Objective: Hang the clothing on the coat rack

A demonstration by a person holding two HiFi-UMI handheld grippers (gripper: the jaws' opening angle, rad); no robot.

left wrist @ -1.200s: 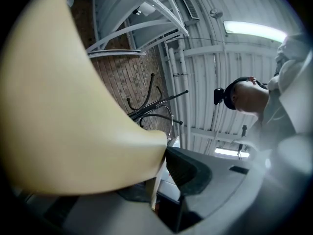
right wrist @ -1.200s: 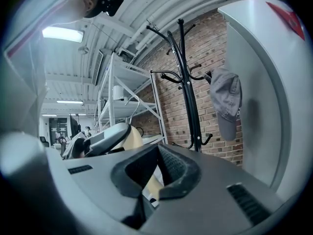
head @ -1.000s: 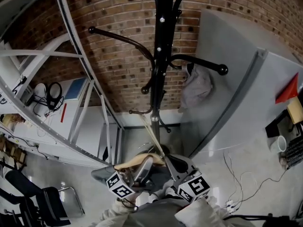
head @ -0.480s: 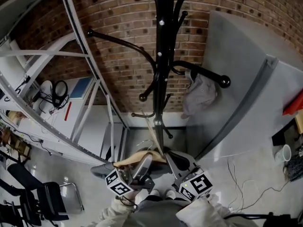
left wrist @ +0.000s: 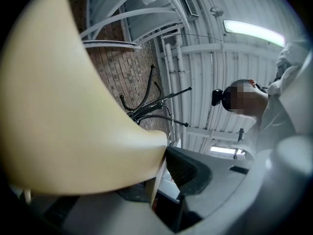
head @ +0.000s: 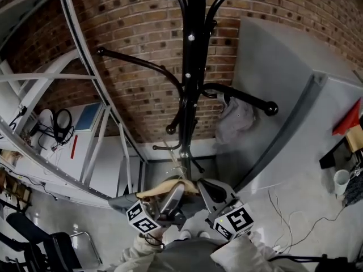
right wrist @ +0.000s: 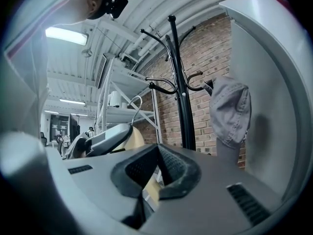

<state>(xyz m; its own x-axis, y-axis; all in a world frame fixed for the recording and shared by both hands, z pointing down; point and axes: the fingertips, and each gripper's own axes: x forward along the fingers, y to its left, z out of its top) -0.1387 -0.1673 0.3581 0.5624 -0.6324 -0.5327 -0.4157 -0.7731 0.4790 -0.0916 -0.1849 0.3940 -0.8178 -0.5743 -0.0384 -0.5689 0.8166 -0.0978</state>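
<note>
Left gripper: lower centre of the head view, marker cube towards the bottom edge, jaws pointing up the frame. Its own view shows the jaws clamped on a wooden hanger. The hanger's broad pale shoulder fills the left half of that view and presses against the ribbed black pad at centre.

Right gripper: just beside the left one, on its right, likewise at lower centre. Its own view shows the two pads meeting in a narrow V with a pale wooden piece pinched between them. That piece looks like part of the same hanger, but the join is out of sight.

Coat rack: the black pole runs from top centre to the middle of the head view, directly above both grippers. Its curved arms spread left and right.

Grey garment: hangs from the rack's ball-tipped right arm, right of centre in the head view. It touches that arm and is apart from the hanger, higher in the frame than the grippers. The right gripper view shows it at right, draped beside the pole. Whether any cloth sits on the hanger cannot be determined.

Surroundings: a brick wall stands behind the rack. White metal shelving occupies the left of the frame and a grey panel the upper right. A white cup sits at the right edge.
</note>
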